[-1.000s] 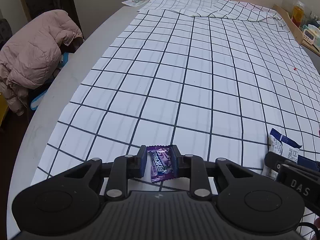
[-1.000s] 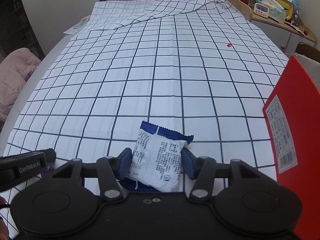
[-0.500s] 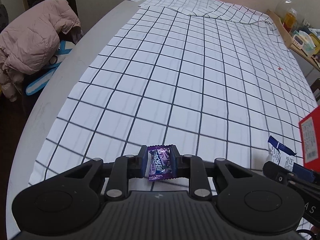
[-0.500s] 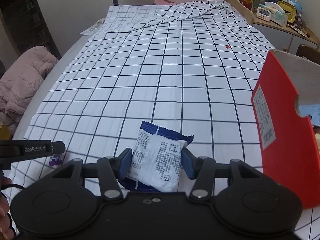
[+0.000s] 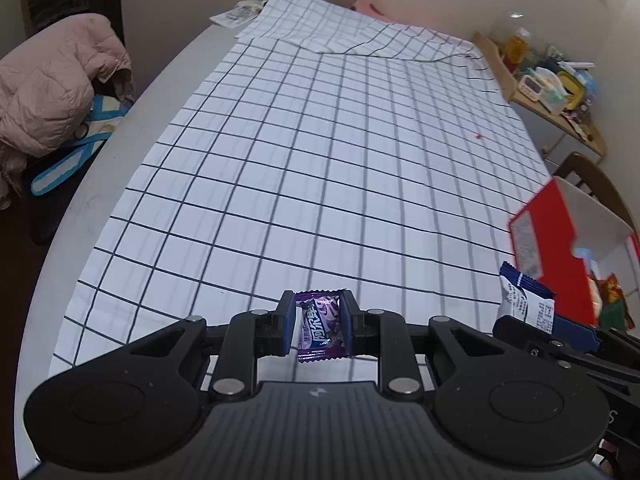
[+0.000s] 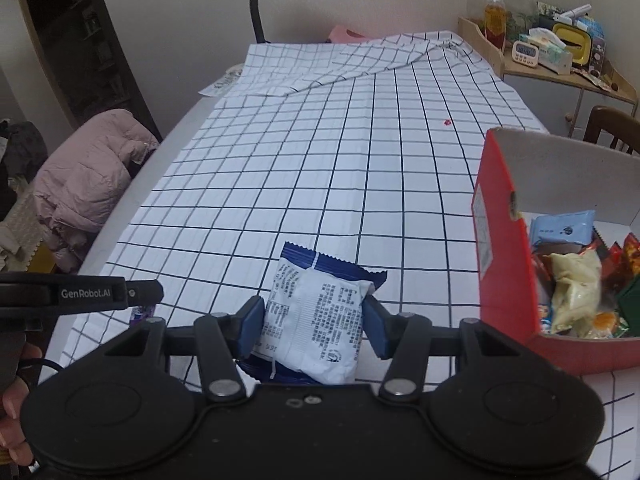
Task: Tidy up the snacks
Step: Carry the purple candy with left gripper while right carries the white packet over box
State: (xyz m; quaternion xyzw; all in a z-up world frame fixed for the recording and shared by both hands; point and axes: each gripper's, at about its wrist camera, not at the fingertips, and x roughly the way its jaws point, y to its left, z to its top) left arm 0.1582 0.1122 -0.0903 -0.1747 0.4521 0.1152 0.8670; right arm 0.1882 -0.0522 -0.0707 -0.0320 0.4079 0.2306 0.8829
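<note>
My left gripper (image 5: pixel 318 322) is shut on a small purple candy (image 5: pixel 320 330), held above the checked tablecloth (image 5: pixel 320 168). Between the blue pads of my right gripper (image 6: pixel 312 320) is a white and blue snack packet (image 6: pixel 316 312), gripped and lifted off the cloth. The same packet (image 5: pixel 526 304) shows at the right of the left wrist view. An open red box (image 6: pixel 504 240) stands to the right of the right gripper, with several snack packets (image 6: pixel 576 288) inside. In the right wrist view the left gripper (image 6: pixel 148 292) reaches in from the left with the candy (image 6: pixel 142 314) peeking below it.
A pink padded jacket (image 5: pixel 52 88) lies on a chair left of the table. A wooden shelf (image 6: pixel 560 64) with a timer, bottles and boxes stands at the far right. A lamp stem (image 6: pixel 258 12) rises at the far edge. A hand (image 6: pixel 16 412) shows at the lower left.
Both grippers have risen from the cloth with their snacks and moved toward the red box, whose open inside now shows. The grips have not changed.
</note>
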